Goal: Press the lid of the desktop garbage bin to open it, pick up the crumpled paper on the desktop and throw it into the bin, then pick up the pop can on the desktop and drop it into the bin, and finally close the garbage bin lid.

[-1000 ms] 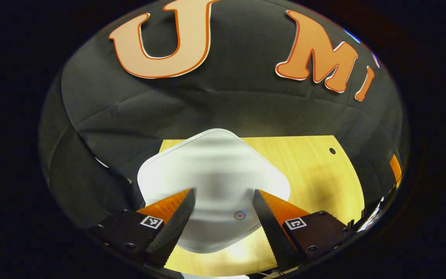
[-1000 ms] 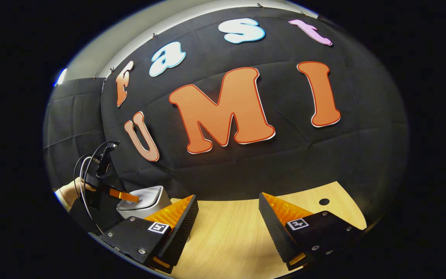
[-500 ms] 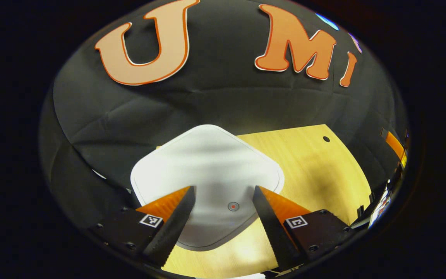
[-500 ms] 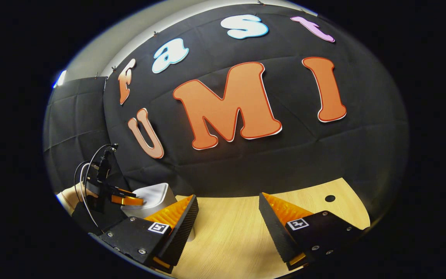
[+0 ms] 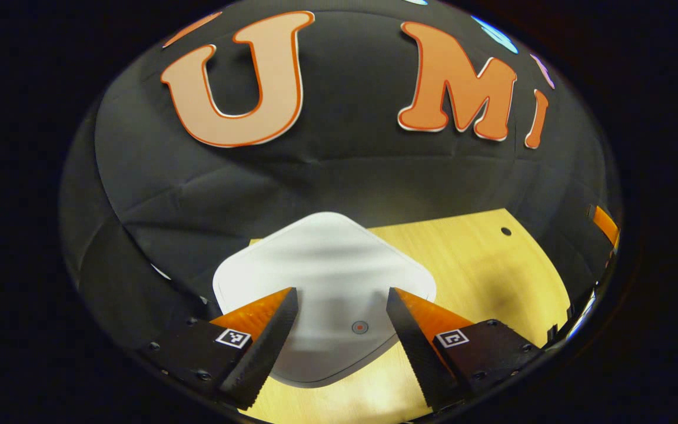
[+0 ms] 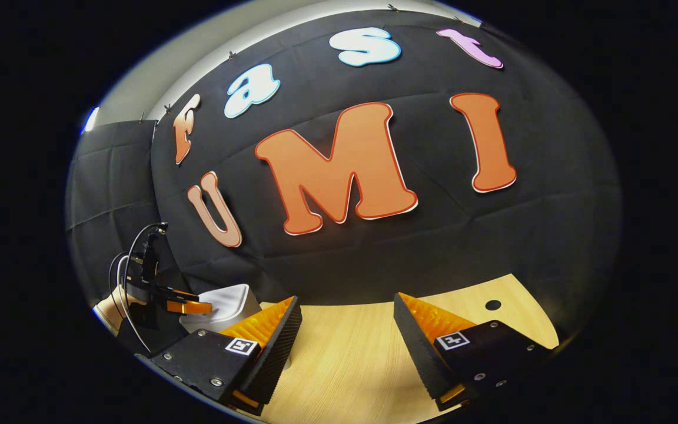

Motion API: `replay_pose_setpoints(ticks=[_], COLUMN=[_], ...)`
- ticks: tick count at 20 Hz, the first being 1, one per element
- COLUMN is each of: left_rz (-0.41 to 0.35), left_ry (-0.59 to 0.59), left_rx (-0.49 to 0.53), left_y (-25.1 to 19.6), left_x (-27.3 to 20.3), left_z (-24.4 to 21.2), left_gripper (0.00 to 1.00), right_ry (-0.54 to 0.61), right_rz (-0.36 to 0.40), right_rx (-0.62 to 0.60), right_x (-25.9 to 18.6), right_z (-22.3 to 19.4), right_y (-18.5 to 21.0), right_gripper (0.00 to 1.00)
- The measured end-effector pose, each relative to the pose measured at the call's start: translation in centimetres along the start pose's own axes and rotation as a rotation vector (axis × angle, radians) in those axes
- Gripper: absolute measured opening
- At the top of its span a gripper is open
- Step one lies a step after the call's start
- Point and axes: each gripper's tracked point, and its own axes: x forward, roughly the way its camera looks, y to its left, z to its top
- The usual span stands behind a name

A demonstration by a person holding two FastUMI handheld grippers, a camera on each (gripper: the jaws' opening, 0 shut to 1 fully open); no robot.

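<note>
Left gripper (image 5: 342, 294) poised just above the bin lid (image 5: 324, 277), jaws released and spread, nothing between them. Small round button mark (image 5: 360, 327) near the lid's front corner, between the two fingertips and nearer the right-hand one. Lid lying flat on the garbage bin (image 6: 221, 303); judged closed or nearly so, though whether latched could not be told. Beyond the bin, bare wooden counter (image 5: 480, 265) with a small dark hole (image 5: 505, 231) toward its far edge, then the black cloth wall (image 5: 339, 171).

Right gripper (image 6: 345, 318) held to the right of the bin over the counter, jaws likewise released and empty. In the right gripper view, left gripper seen farther off over the bin's top, held by a hand (image 6: 116, 297).

Likely step: pressing the lid. Best done with one fingertip set squarely on the button mark, pushed straight down, firmly but briefly, then lifted clear; off-centre pressure likely to tip the light bin.
</note>
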Motion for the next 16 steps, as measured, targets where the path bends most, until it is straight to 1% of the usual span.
replay_pose_setpoints(ticks=[3, 6, 10, 13, 15, 16], left_rz=[-0.028, -0.082, -0.136, -0.182, -0.201, -0.199], left_ry=[-0.122, -0.260, -0.417, -0.560, -0.599, -0.617], left_rx=[-0.010, 0.001, 0.007, -0.049, -0.099, -0.118], left_y=[-2.5, -6.1, -11.1, -13.9, -14.9, -14.6], left_x=[-2.0, -5.3, -9.7, -12.6, -13.5, -15.3], left_z=[4.0, 8.1, 11.4, 13.3, 12.7, 12.9], left_gripper=[0.98, 0.98, 0.97, 0.96, 0.95, 0.95], right_ry=[-0.027, -0.055, -0.092, -0.115, -0.133, -0.138], right_rz=[-0.040, -0.072, -0.140, -0.201, -0.227, -0.237], right_rx=[-0.034, -0.067, -0.155, -0.222, -0.226, -0.218], right_x=[-0.6, -1.5, -3.4, -5.2, -6.3, -6.7], right_z=[1.3, 2.5, 3.3, 3.5, 3.5, 3.3], right_y=[-0.8, -1.0, -1.4, -2.1, -2.3, -2.5], right_gripper=[0.94, 0.94, 0.94, 0.94, 0.94, 0.94])
